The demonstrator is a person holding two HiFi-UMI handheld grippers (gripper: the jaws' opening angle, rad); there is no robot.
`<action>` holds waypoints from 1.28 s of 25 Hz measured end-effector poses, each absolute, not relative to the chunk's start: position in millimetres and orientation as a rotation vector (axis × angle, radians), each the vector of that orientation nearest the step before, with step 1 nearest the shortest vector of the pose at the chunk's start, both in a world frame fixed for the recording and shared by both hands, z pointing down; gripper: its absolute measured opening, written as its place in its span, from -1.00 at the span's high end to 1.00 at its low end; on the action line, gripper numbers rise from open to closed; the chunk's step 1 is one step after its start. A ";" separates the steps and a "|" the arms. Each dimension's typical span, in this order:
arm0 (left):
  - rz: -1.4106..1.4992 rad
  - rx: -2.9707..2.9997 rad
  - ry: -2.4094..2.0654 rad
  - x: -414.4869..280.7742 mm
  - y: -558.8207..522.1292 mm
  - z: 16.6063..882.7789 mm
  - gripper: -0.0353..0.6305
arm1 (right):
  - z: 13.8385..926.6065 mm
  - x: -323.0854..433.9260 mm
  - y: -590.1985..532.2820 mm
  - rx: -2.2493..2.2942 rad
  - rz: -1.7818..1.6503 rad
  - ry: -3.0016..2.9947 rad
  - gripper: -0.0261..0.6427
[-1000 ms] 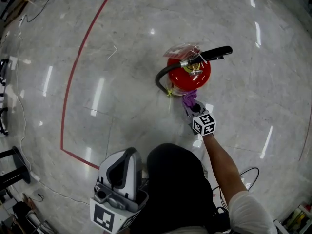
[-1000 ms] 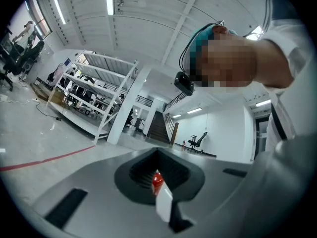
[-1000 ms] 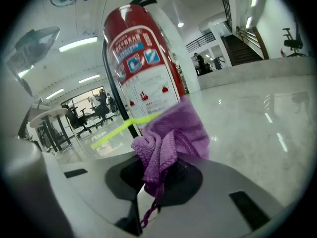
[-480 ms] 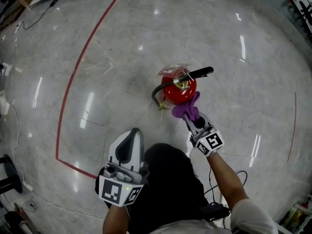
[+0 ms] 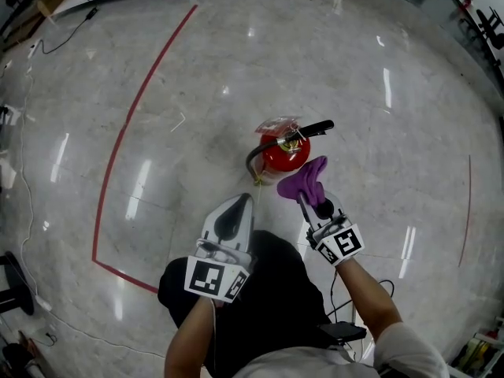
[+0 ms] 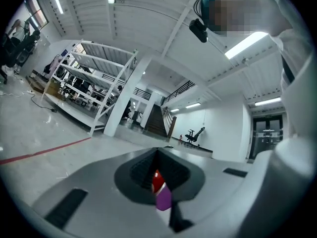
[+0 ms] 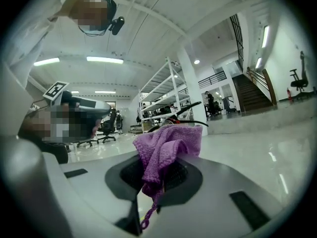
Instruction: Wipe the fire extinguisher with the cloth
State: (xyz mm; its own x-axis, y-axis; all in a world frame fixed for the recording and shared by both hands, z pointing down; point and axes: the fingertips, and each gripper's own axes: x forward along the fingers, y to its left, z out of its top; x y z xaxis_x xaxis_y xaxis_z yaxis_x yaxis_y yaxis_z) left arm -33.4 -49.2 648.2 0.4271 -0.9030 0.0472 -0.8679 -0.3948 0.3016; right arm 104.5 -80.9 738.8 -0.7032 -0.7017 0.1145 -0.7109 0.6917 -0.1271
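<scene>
The red fire extinguisher (image 5: 283, 151) stands upright on the marble floor, with a black handle, a black hose and a plastic wrap at its top. My right gripper (image 5: 309, 193) is shut on the purple cloth (image 5: 302, 181) and holds it just off the extinguisher's near side. In the right gripper view the cloth (image 7: 167, 149) bunches over the shut jaws of my right gripper (image 7: 159, 178), with the extinguisher's handle (image 7: 188, 107) behind it. My left gripper (image 5: 234, 205) is shut and empty, to the left of the cloth. Through its jaws I see slivers of the extinguisher (image 6: 157, 181) and the cloth (image 6: 163, 199).
A red tape line (image 5: 126, 136) runs across the floor at the left. Cables (image 5: 49, 20) lie at the far left, and another cable (image 5: 346, 290) lies by the person's feet. Metal shelving racks (image 6: 96, 95) and a staircase (image 6: 156, 120) stand far off.
The right gripper has drawn the cloth back off the extinguisher's side. The left gripper has come forward toward the extinguisher. The extinguisher looks smaller, as the head has risen.
</scene>
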 end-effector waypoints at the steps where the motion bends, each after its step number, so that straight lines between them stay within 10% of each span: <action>1: -0.181 2.400 -1.530 -32.5 -50.5 648.8 0.88 | 728.5 104.5 -78.6 1.193 0.234 -2.841 0.78; 12: -0.189 2.419 -1.500 -26.7 -51.8 641.5 0.88 | 621.5 113.5 -88.5 1.247 0.047 -2.733 0.78; 32: -0.205 2.412 -1.539 -47.6 -50.2 633.2 0.88 | 740.6 44.7 -104.6 1.046 0.120 -2.564 0.78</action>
State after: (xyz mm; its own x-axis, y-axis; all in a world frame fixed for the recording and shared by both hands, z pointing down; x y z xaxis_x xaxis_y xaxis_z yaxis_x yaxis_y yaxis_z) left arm -47.6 -50.2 633.2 0.4247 -0.9050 0.0266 -0.8663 -0.3976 0.3023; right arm 44.7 -104.6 740.6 -0.6575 -0.6587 0.3658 -0.6900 0.7214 0.0586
